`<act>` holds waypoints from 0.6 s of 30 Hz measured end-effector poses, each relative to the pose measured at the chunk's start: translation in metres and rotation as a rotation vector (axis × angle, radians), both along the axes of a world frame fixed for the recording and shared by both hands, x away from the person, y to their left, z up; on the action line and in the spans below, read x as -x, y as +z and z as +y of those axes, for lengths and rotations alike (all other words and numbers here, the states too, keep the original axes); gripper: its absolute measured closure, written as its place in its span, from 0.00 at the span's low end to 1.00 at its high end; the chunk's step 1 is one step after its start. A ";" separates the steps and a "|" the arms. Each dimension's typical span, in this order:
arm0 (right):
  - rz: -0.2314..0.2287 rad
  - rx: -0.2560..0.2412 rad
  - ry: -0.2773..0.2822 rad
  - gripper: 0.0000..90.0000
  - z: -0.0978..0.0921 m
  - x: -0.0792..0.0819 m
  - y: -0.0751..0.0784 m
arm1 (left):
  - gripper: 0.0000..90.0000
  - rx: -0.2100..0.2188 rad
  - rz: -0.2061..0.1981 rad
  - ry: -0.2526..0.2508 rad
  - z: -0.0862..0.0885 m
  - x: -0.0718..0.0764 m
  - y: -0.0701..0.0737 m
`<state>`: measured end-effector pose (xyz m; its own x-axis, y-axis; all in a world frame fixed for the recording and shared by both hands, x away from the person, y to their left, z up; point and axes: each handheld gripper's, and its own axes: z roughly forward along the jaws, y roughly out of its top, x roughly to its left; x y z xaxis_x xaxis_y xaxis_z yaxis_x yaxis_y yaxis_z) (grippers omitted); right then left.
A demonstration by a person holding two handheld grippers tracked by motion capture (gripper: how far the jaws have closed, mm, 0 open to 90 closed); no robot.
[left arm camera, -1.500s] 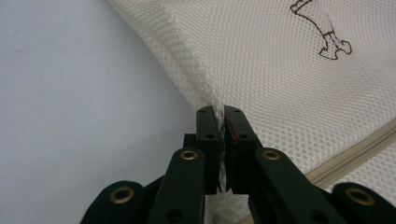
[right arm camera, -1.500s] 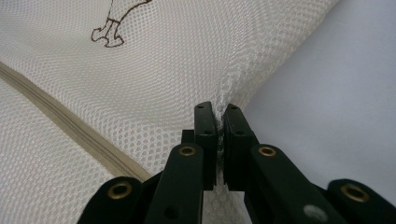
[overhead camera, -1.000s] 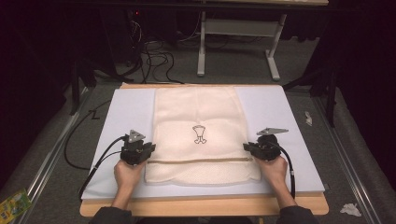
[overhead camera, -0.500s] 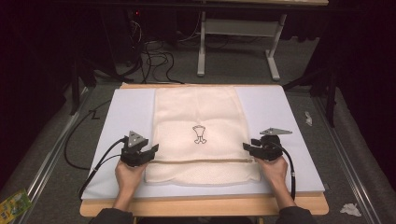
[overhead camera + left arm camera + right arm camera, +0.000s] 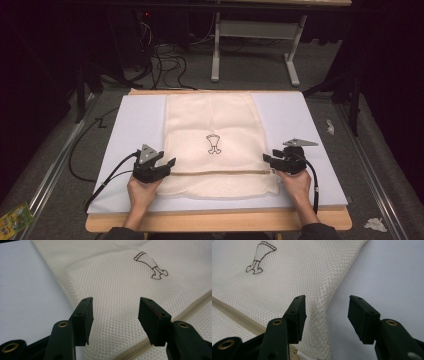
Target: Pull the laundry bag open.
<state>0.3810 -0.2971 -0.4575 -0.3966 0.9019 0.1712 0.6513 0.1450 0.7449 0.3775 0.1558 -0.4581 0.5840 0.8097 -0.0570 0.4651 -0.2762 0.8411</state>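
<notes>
My left hand-held gripper (image 5: pixel 169 164) and right hand-held gripper (image 5: pixel 267 159) stand wide, holding nothing, at the side edges of the mesh bag (image 5: pixel 215 135) spread mid-desk near the front edge; next, I judge, each must close on its fold corner.

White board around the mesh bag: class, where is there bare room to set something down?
Bare strips of white board lie left and right of the mesh bag, widest at the far corners. The near edge is crowded: left claw and right claw sit at the bag's zipper.
</notes>
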 end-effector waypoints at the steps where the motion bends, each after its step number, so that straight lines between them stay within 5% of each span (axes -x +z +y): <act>1: -0.001 0.001 0.005 0.54 -0.001 0.001 0.000 | 0.51 0.003 0.001 -0.006 -0.002 0.000 -0.001; 7: 0.030 -0.037 -0.001 0.52 -0.004 0.003 0.000 | 0.50 0.005 0.010 -0.048 -0.015 0.001 -0.008; 18: 0.079 -0.026 0.041 0.50 0.005 0.005 -0.004 | 0.49 0.019 0.021 -0.066 -0.027 -0.001 -0.018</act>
<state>0.3762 -0.2917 -0.4617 -0.4172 0.8801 0.2266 0.7019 0.1536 0.6955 0.3786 0.1288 -0.4758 0.6344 0.7683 -0.0849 0.4641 -0.2907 0.8367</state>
